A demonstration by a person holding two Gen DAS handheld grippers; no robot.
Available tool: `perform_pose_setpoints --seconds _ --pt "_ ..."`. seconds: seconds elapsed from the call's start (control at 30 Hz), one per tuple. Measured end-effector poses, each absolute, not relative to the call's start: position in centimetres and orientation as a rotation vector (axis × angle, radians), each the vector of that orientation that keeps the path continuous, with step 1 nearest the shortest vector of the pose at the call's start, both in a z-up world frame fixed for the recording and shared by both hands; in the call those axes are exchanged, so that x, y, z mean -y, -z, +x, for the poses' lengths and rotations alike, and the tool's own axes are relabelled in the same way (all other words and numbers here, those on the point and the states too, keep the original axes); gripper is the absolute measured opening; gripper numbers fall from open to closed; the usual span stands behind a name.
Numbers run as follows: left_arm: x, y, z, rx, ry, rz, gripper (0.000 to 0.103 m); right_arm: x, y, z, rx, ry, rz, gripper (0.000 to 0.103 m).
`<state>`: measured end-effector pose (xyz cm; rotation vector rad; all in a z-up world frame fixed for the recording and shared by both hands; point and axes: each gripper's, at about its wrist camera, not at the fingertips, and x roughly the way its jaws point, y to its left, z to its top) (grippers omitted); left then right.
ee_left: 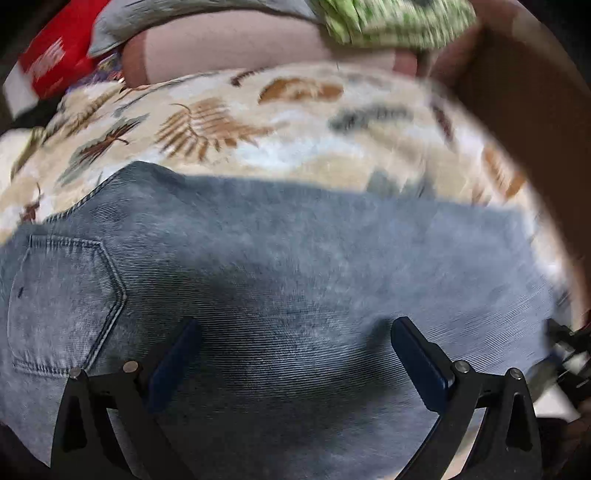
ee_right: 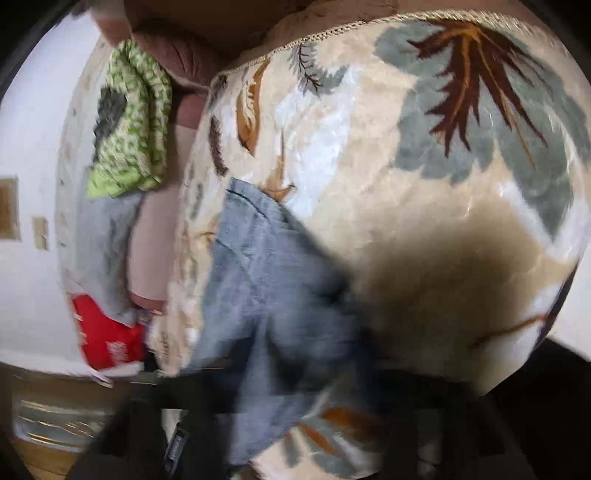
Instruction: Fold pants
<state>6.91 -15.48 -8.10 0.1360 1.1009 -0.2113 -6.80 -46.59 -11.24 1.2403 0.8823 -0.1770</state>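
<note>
Grey denim pants (ee_left: 258,266), spread flat on a cream blanket with a leaf print (ee_left: 229,122); back pocket (ee_left: 62,306) at the left of the left wrist view, straight far edge of the denim running across the middle of the picture. Left gripper (ee_left: 295,347) poised above the denim, dark blue pads (ee_left: 421,358) set wide apart, jaws released, nothing between them, shadow on the cloth just beyond.

In the right wrist view, a blurred fold of the same pants (ee_right: 266,280) running from mid-frame to the near edge, over the blanket (ee_right: 406,184). Right gripper (ee_right: 280,410) visible only as smeared black shapes at the near edge; denim in front of the fingers, but whether clenched on it cannot be told.

Farther out: green patterned cloth (ee_left: 391,22) and a pale grey garment (ee_left: 147,22) at the far side, on a pinkish cushion (ee_left: 236,48); red package with white print (ee_left: 55,59) at far left; brown wooden board (ee_left: 517,92) at far right. White wall (ee_right: 29,147) at the left of the right wrist view.
</note>
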Motion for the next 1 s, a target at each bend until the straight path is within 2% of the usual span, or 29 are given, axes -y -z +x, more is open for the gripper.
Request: perform_pose_setpoints --seconds 0.1,0.17,0.27,0.37,0.47,0.57,0.7,0.83,0.93,1.0 --pt "17.0 8.2 6.2 -1.045 0.204 0.293 0.103 46.5 11.1 -6.4 -0.907 0.178 1.184 0.021" --pt "16.9 7.4 6.3 -1.067 0.204 0.288 0.103 46.2 10.6 -6.1 -0.916 0.194 1.131 0.021" --pt "16.2 6.0 5.7 -1.006 0.206 0.267 0.103 45.7 9.7 -5.9 -0.924 0.211 1.049 0.021" --pt "16.8 9.0 6.0 -1.095 0.236 0.339 0.103 44.8 7.9 -5.7 -0.92 0.232 0.931 0.02" --pt "15.9 8.4 6.6 -1.131 0.255 0.267 0.103 42.4 4.2 -4.8 -0.883 0.233 0.753 0.015" --pt "14.3 7.4 6.9 -1.167 0.281 0.167 0.103 37.9 -0.6 -3.3 -0.822 0.18 0.548 0.015" --pt "7.6 4.3 6.2 -1.106 0.251 -0.048 0.103 28.5 -4.7 -2.3 -0.746 0.036 0.268 0.015" --pt "-0.7 1.8 5.0 -1.019 0.113 -0.189 0.103 19.1 -2.8 -2.5 -0.769 -0.152 0.103 0.015" --pt "-5.3 0.9 3.7 -0.986 0.026 -0.233 0.103 14.4 2.4 -1.8 -0.874 -0.227 0.051 0.019" --pt "-7.4 0.6 3.1 -0.982 -0.009 -0.26 0.103 12.5 6.4 -1.4 -0.996 -0.304 0.059 0.039"
